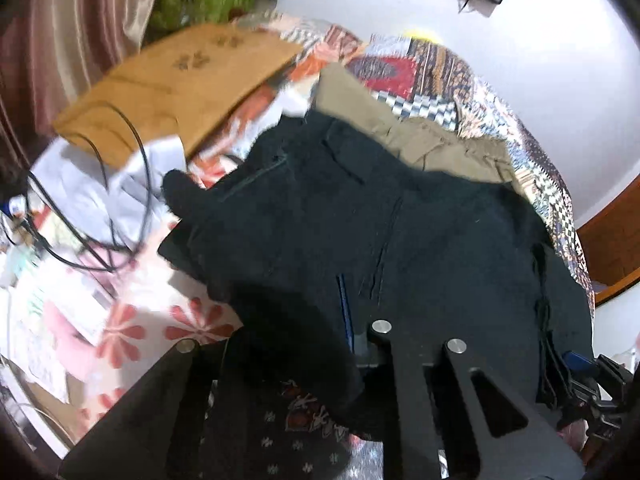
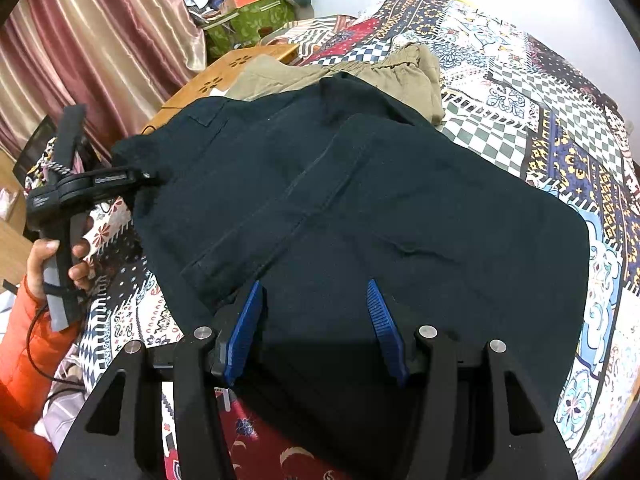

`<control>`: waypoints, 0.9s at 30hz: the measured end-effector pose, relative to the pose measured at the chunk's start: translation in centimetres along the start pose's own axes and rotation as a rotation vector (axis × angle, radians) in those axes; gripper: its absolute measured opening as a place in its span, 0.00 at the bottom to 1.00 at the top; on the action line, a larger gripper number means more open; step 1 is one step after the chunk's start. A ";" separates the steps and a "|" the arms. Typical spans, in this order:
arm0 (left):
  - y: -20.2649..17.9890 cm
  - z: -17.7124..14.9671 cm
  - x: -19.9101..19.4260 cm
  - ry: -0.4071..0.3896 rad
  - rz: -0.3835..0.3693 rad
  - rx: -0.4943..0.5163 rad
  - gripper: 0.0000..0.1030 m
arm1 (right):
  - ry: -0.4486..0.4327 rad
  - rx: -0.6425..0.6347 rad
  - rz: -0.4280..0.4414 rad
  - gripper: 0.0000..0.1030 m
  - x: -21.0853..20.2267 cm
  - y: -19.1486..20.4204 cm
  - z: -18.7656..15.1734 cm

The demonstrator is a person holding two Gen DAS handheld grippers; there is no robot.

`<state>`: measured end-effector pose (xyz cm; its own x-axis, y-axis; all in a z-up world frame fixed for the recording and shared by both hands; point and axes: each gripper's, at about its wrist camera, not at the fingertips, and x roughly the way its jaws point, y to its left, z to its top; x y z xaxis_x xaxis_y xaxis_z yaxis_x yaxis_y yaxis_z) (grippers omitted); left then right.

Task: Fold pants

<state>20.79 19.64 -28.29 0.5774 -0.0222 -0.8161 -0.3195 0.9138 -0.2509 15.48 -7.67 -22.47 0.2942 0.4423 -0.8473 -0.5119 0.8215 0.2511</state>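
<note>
Dark navy pants lie folded on a patterned bedspread. In the left wrist view the pants drape over my left gripper, which is shut on a fold of the cloth; only one blue pad shows. In the right wrist view my left gripper grips the pants' left edge. My right gripper is open, its blue pads apart just above the near part of the pants, holding nothing.
Khaki pants lie beyond the dark ones. A wooden lap table stands at the left, with black cables and papers near it. A green box and pink curtains are behind.
</note>
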 end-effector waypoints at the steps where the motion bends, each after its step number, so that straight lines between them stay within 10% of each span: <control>1: -0.1 -0.1 -0.8 -0.018 0.007 0.012 0.16 | -0.001 0.001 -0.001 0.49 -0.1 0.0 0.0; 13: -3.8 -0.8 -8.6 -0.205 0.117 0.226 0.15 | -0.059 0.071 -0.037 0.49 -3.7 -2.0 -1.3; 27: -12.8 0.7 -12.1 -0.289 -0.064 0.357 0.14 | -0.078 0.317 -0.146 0.49 -7.0 -11.3 -6.9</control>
<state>18.40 8.48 -14.83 0.7894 -0.0158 -0.6136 -0.0267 0.9978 -0.0600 13.66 -22.49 -22.58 0.4129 0.3277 -0.8498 -0.1872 0.9437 0.2729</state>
